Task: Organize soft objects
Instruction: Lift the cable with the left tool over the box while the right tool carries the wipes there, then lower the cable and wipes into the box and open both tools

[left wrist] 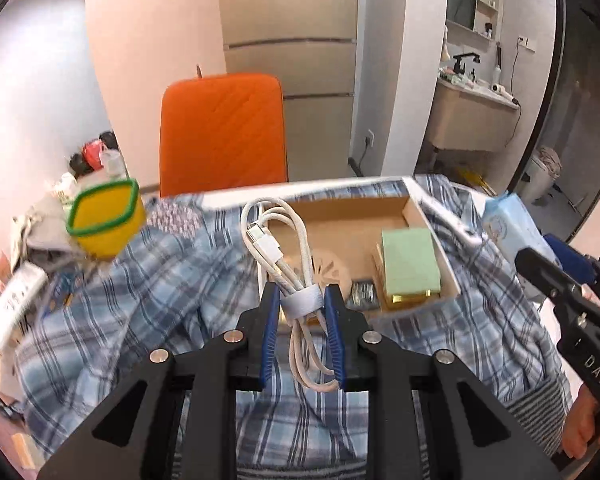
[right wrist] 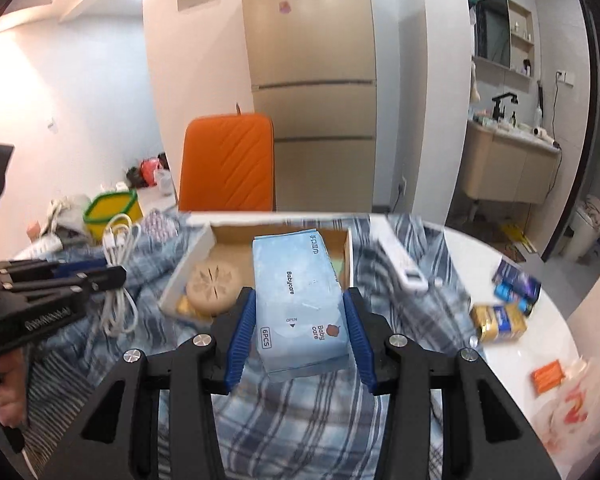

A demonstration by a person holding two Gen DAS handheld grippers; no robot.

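My left gripper [left wrist: 302, 304] is shut on a coiled white USB cable [left wrist: 284, 248], gripped at its strap, held above the plaid cloth [left wrist: 140, 300] near the cardboard box [left wrist: 432, 236]. It also shows in the right wrist view [right wrist: 120, 264]. My right gripper [right wrist: 300, 312] is shut on a light blue Babycare tissue pack [right wrist: 296, 300], held over the front of the box [right wrist: 188, 264]. The pack also shows at the right of the left wrist view [left wrist: 508, 224]. In the box lie a green notepad [left wrist: 410, 260] and a round beige disc [right wrist: 214, 284].
A yellow container with a green rim [left wrist: 106, 218] stands at the left, amid clutter. A white remote [right wrist: 402, 264] lies on the cloth. Small packets [right wrist: 500, 320] and an orange packet [right wrist: 548, 376] lie on the white table at the right. An orange chair [left wrist: 222, 132] stands behind.
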